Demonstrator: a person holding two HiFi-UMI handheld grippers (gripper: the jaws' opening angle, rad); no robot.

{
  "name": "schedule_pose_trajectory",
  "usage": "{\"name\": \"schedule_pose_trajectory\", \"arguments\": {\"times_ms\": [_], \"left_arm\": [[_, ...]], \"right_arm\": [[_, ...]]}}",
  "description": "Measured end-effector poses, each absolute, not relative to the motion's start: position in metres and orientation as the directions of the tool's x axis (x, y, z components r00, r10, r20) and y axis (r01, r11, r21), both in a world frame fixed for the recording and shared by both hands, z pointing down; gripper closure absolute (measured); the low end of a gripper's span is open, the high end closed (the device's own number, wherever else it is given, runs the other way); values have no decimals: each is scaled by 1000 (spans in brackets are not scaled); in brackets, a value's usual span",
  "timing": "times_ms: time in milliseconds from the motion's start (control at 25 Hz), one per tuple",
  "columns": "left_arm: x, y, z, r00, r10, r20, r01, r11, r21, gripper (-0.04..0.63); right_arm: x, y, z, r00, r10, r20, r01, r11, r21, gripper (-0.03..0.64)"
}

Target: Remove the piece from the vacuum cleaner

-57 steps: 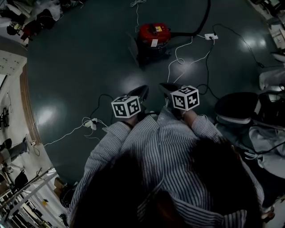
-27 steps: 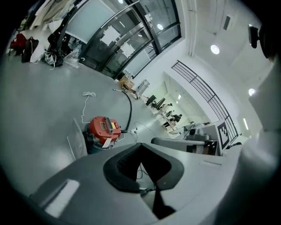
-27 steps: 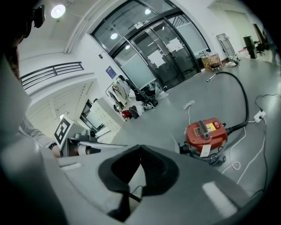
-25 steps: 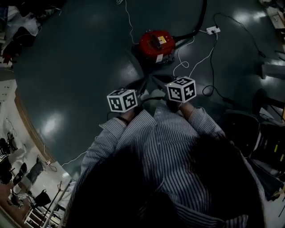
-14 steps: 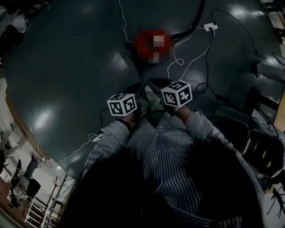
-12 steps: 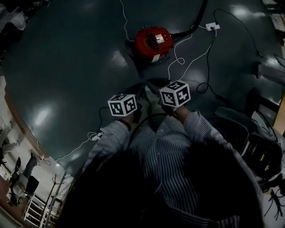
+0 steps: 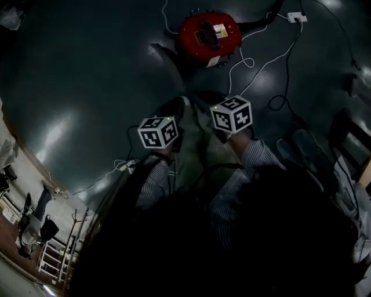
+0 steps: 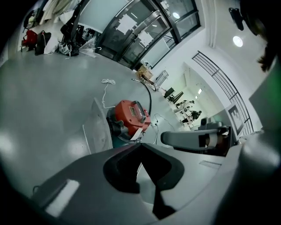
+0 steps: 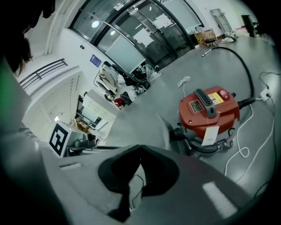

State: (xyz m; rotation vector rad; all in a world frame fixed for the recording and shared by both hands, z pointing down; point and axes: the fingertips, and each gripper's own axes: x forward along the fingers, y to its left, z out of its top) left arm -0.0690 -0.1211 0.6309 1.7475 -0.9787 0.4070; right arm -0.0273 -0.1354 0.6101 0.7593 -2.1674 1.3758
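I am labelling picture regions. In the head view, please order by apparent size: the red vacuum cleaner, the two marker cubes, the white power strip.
1. vacuum cleaner: largest.
2. left cube and right cube: they look alike, so not ranked; both are nearer the camera, which enlarges them.
3. power strip: smallest.

The vacuum cleaner (image 7: 208,33) stands on the floor (image 7: 87,75), power strip (image 7: 297,16) at its right.

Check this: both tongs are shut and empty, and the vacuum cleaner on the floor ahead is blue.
Not blue: the head view shows the vacuum cleaner is red. Otherwise right: left tongs and right tongs are shut and empty, with it on the floor ahead.
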Motion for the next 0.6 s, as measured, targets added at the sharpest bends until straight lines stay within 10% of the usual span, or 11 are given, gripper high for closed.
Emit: {"name": "schedule_pose_trajectory", "arguments": {"times_ms": [600], "left_arm": [[-57,-140,754,480,-436,761,-856,-45,514,588]], "right_arm": [[-26,-133,730,-735,-155,660,-671,307,-675,615]]}}
